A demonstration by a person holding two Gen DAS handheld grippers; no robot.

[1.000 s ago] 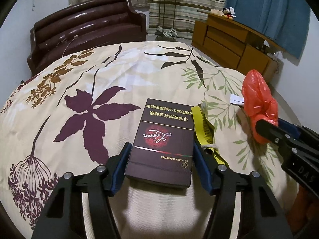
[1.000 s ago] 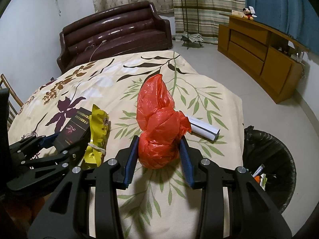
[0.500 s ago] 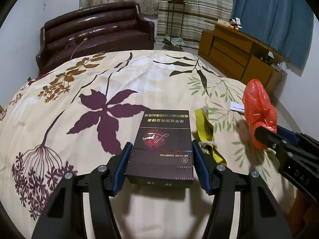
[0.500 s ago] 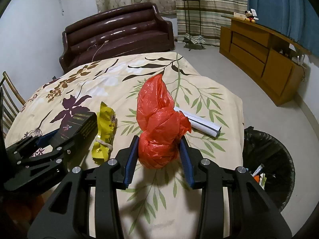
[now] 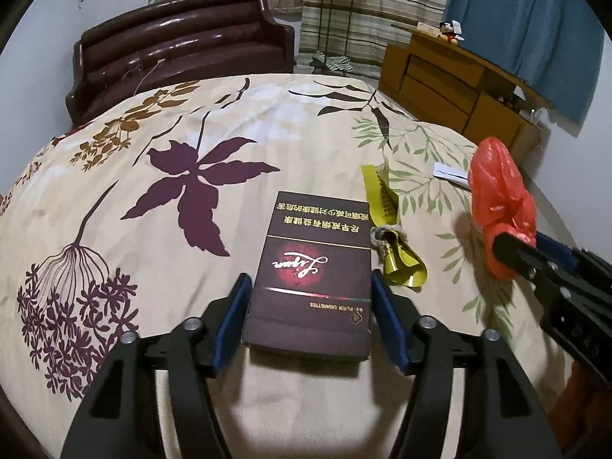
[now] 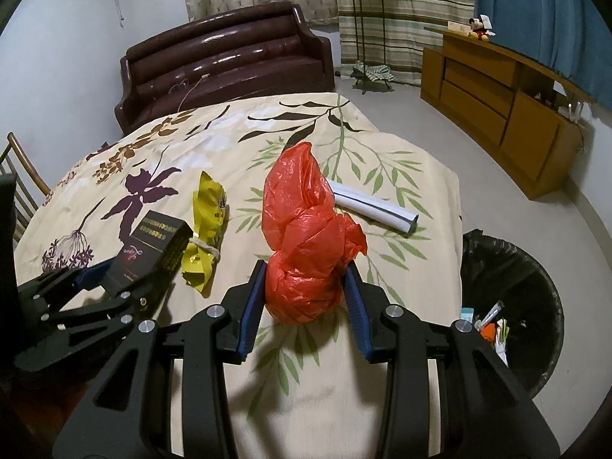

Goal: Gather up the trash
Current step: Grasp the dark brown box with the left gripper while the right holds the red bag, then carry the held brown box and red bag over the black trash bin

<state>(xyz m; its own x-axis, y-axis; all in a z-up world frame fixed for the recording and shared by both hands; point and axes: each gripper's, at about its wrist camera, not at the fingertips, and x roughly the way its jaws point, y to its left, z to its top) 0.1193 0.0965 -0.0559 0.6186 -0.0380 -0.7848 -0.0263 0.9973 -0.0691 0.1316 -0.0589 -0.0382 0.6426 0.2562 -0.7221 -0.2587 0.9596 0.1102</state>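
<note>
On the floral bedspread [image 5: 160, 145], the left gripper [image 5: 310, 317] straddles a dark cigarette pack [image 5: 317, 271], its jaws having just widened and now standing slightly off the sides. Beside it, the right gripper [image 6: 304, 302] clamps a crumpled red plastic bag [image 6: 306, 244]; a yellow wrapper [image 6: 206, 225] lies between them.

Dark cig box [image 5: 313, 275], yellow wrapper [image 5: 390, 229], red bag [image 6: 306, 244] on bedspread [image 5: 153, 122].
</note>
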